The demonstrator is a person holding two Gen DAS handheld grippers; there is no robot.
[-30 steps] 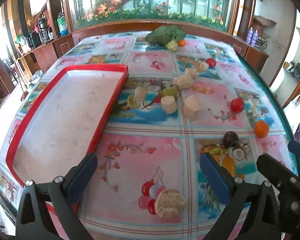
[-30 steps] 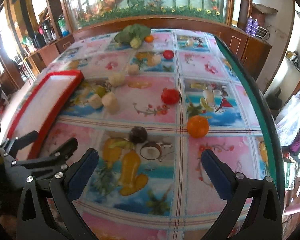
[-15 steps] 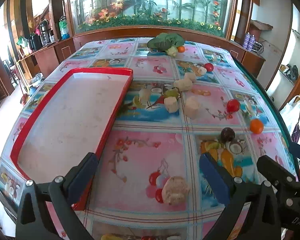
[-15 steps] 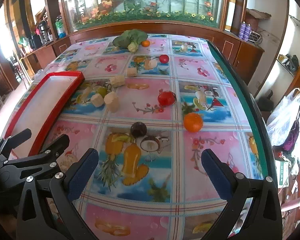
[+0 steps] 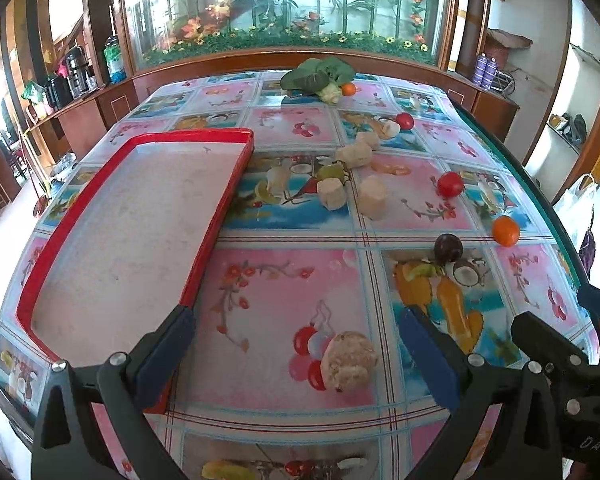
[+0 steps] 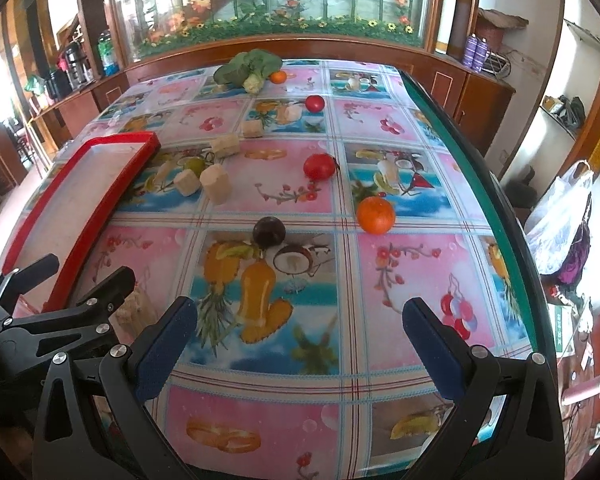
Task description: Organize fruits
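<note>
Both tongs, left (image 5: pixel 296 354) and right (image 6: pixel 300 344), hang wide open over the table (image 6: pixel 380 128), a beige lump (image 5: pixel 348 362) between the left fingers beside the red tray (image 5: pixel 204 256).

Glossy printed plastic cloth (image 5: pixel 284 304) covers the table; the red tray (image 5: pixel 204 256) at nine o'clock looks matt inside.

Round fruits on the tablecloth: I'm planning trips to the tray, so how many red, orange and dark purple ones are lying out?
Red fruits: 2
Orange fruits: 2
Dark purple fruit: 1
Total: 5
</note>
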